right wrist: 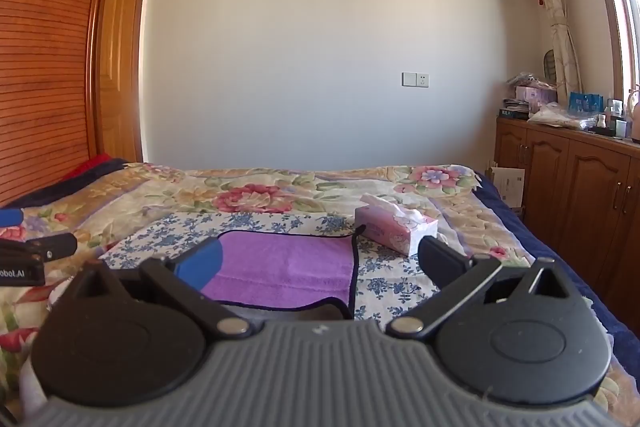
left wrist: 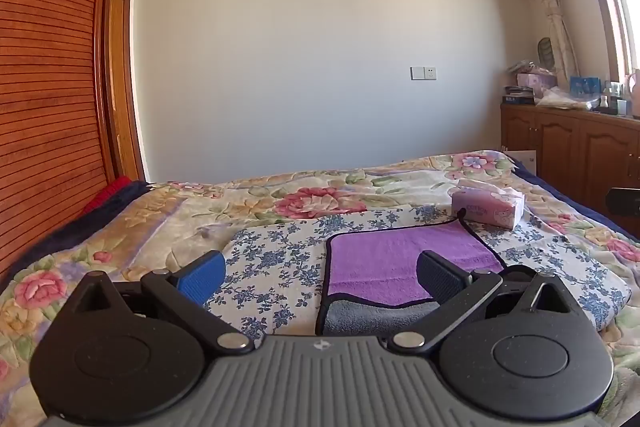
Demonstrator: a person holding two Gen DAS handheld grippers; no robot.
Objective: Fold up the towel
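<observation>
Right now the purple towel (left wrist: 404, 267) lies spread on a blue-flowered cloth (left wrist: 276, 259) over the floral bedspread (left wrist: 168, 219), low and right of centre in the left wrist view and low centre in the right wrist view, its near edge turned up to show a grey underside. Both tools hang above the bed with nothing between their fingers: the left gripper (left wrist: 320, 277) has its jaws wide apart, straddling the towel's left edge, and the right gripper (right wrist: 316, 267) is just as wide apart, framing the towel's right half. A pink tissue box (right wrist: 394, 227) sits just beside the towel's far right corner, near its hanging loop. The step in hand looks like the first grasp, so little of the fold seems done. To do it well, each gripper should probably come down on a near corner, pinch only the towel's bound edge and not the flowered cloth beneath, then lift both corners level and carry them toward the far edge together. Keeping the right side low near the tissue box should avoid nudging it.
</observation>
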